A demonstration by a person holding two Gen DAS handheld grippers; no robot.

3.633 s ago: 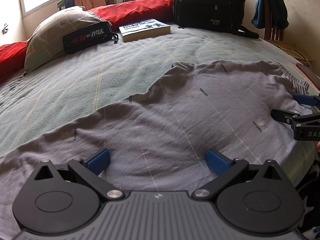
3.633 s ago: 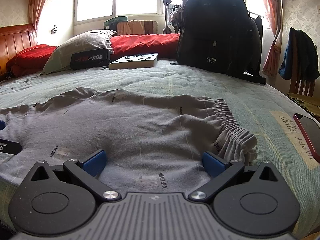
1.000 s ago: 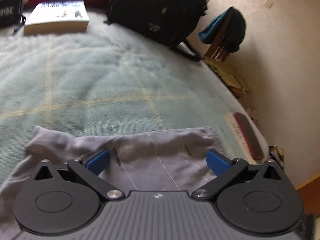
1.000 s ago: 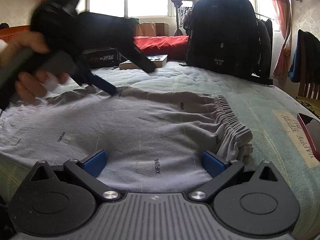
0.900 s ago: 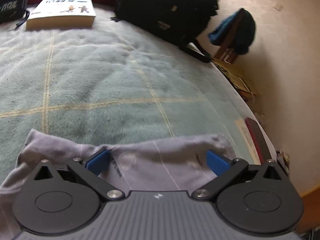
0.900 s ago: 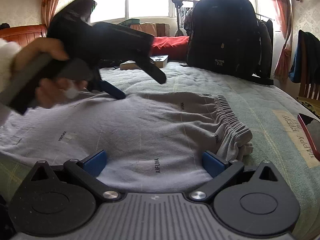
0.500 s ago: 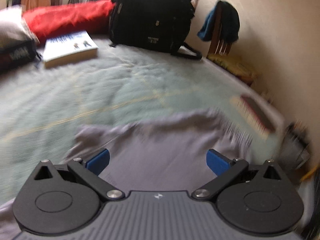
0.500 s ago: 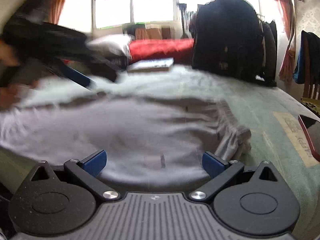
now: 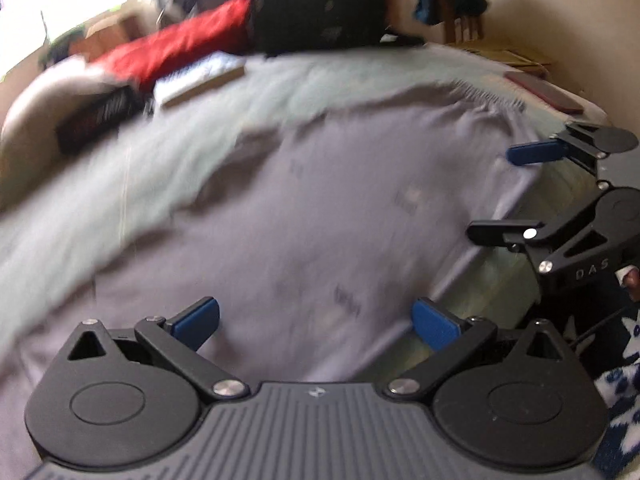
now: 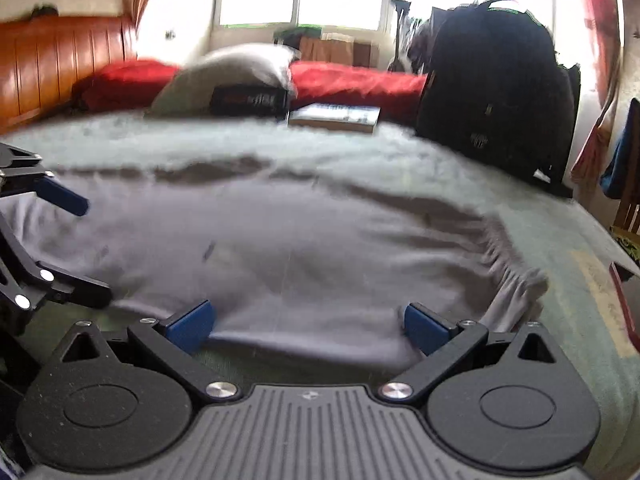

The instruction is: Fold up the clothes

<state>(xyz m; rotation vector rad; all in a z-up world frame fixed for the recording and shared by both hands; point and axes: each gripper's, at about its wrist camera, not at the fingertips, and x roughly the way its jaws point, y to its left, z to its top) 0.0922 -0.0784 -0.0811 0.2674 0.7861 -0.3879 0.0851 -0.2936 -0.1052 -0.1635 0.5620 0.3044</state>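
A pair of grey trousers point(image 9: 320, 208) lies spread flat on the bed point(image 10: 540, 216), reaching to the near edge of the pale green blanket. Its gathered waistband point(image 10: 516, 268) is at the right end, bunched and slightly raised.

The left gripper point(image 9: 316, 318) sits low over the cloth near the bed's front edge, its blue-tipped fingers point(image 9: 196, 318) spread wide with nothing between them. The right gripper point(image 10: 306, 322) is likewise at the near edge, fingers point(image 10: 424, 326) spread apart, one tip just beside the waistband; whether either tip actually touches the fabric is hard to say, since both views are blurred. Each gripper shows at the side of the other's view, just beside the trousers' edge.

Farther back on the bed stand a black backpack point(image 10: 496, 80), a book point(image 10: 334, 116) lying flat, a grey pillow point(image 10: 236, 72) with a small dark pouch point(image 10: 250, 100) leaning on it, and red bedding point(image 10: 352, 80) along the window side. A dark red phone point(image 9: 544, 90) lies at the bed's right corner.
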